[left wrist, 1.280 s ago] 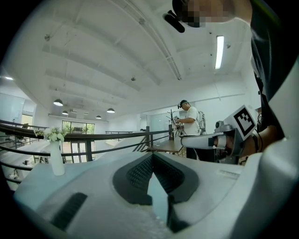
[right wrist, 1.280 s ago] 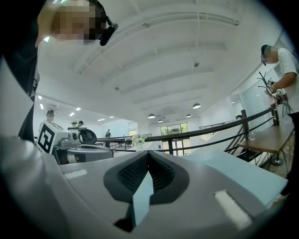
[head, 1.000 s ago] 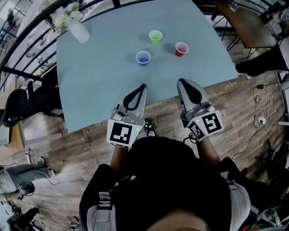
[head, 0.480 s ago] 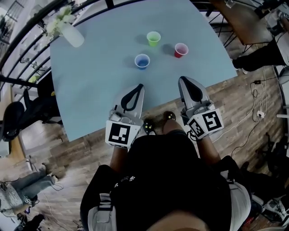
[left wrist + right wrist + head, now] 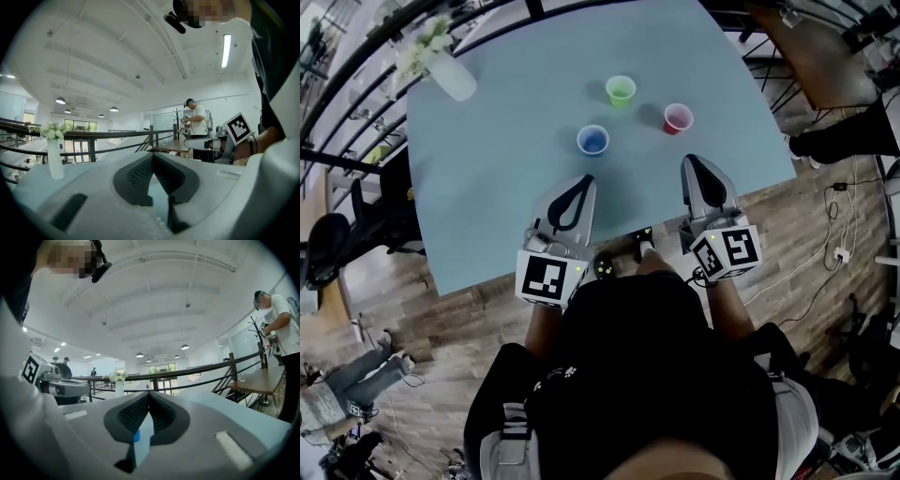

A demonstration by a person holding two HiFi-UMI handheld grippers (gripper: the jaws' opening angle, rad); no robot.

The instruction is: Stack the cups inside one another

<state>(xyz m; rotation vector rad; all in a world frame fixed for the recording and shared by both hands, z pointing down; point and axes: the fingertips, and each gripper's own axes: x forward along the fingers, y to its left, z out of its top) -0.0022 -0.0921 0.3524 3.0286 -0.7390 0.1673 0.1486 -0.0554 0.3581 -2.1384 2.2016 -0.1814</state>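
Three cups stand upright and well apart on the pale blue surface (image 5: 506, 169) — the blue cup (image 5: 592, 140) nearest, the green cup (image 5: 621, 89) farther off, the red cup (image 5: 678, 118) to the right. The left gripper (image 5: 588, 178) and right gripper (image 5: 690, 159) hover over the near edge, each with its jaws pressed together on nothing. The cups look thin, light and springy, easy to tip or crush — probably best taken gently across the rim wall, one jaw inside, one outside.
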